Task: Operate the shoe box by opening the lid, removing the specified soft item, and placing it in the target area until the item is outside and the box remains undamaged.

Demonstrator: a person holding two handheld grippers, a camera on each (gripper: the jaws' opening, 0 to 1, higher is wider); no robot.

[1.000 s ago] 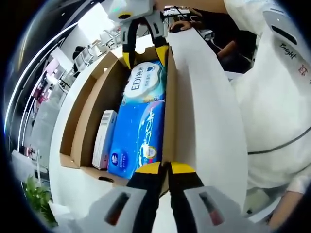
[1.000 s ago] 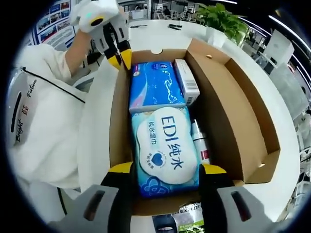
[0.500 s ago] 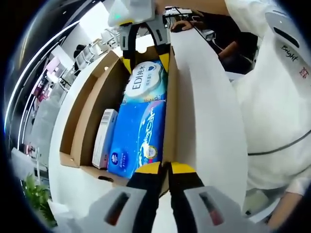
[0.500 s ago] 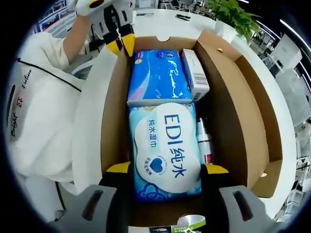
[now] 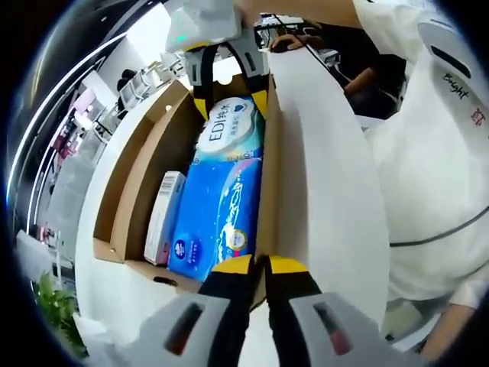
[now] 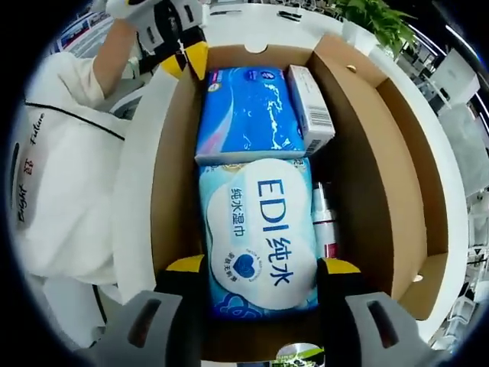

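With the brown cardboard shoe box open, the right claw spreads its jaws astride the pale-blue soft wipes pack to lift it, while the left claw, jaws together, seemingly pinches the box wall steady.

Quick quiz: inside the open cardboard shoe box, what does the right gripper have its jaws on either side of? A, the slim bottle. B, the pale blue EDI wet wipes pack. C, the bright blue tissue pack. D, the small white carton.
B: in the right gripper view, the right gripper stands open with one yellow-tipped jaw at each side of the pale blue EDI wet wipes pack in the cardboard shoe box.
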